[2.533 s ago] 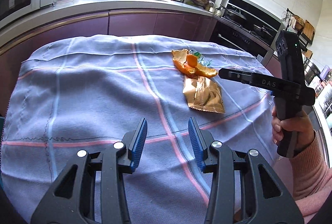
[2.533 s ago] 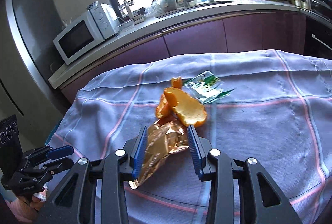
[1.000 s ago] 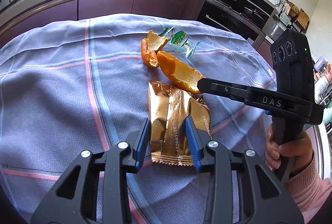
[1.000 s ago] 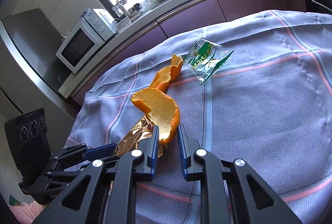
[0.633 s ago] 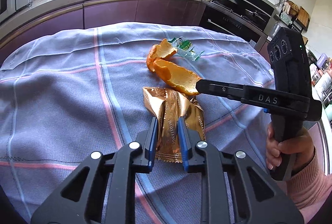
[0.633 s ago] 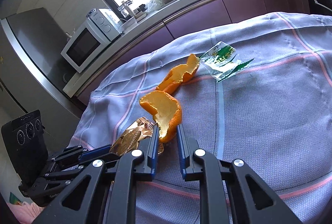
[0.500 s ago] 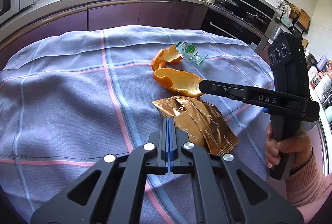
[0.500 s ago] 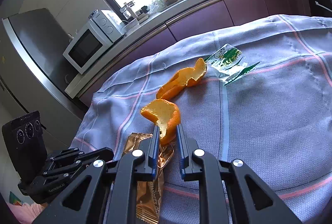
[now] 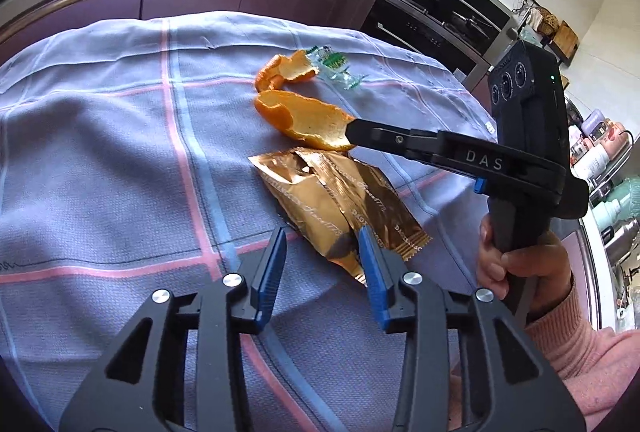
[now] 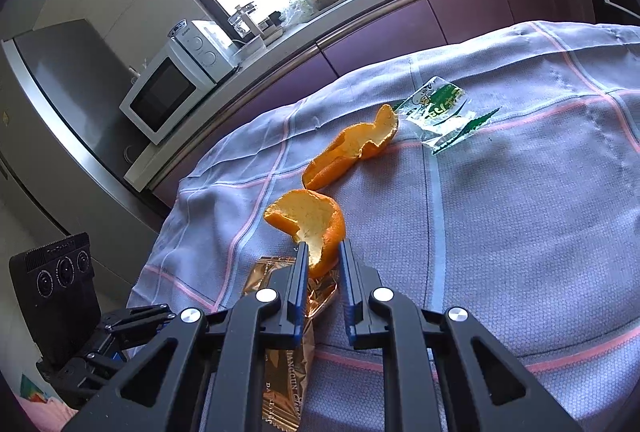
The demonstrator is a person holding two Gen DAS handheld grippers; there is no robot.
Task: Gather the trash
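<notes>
The right gripper is closed on the nearer orange peel, pinched at its near edge; in the left wrist view the peel appears held just above the cloth, though contact with it cannot be ruled out. The peel is judged light, curled and fairly stiff, liable to tear or crack if squeezed hard; the edge grip is judged adequate.

The jaws of the left gripper have just been opening and now stand apart, the near end of the gold wrapper lying between them, the pads not pressing on it. The wrapper is judged very light, thin, crinkly and slippery; a hold on the crimped end seam is judged the safest, since the flat foil could slide out of the pads or bring the cloth up with it.

A second orange peel lies further toward the far edge of the table, its tip touching or just beside a clear green-printed packet. The packet is judged flimsy and flat, hard to lift without a pinch at a raised corner.

The table is covered by a blue checked cloth, soft and loosely laid, with wrinkles near its far edge. Beyond it a kitchen counter with a microwave, a sink tap and purple cabinet fronts is seen. No bin is in view.
</notes>
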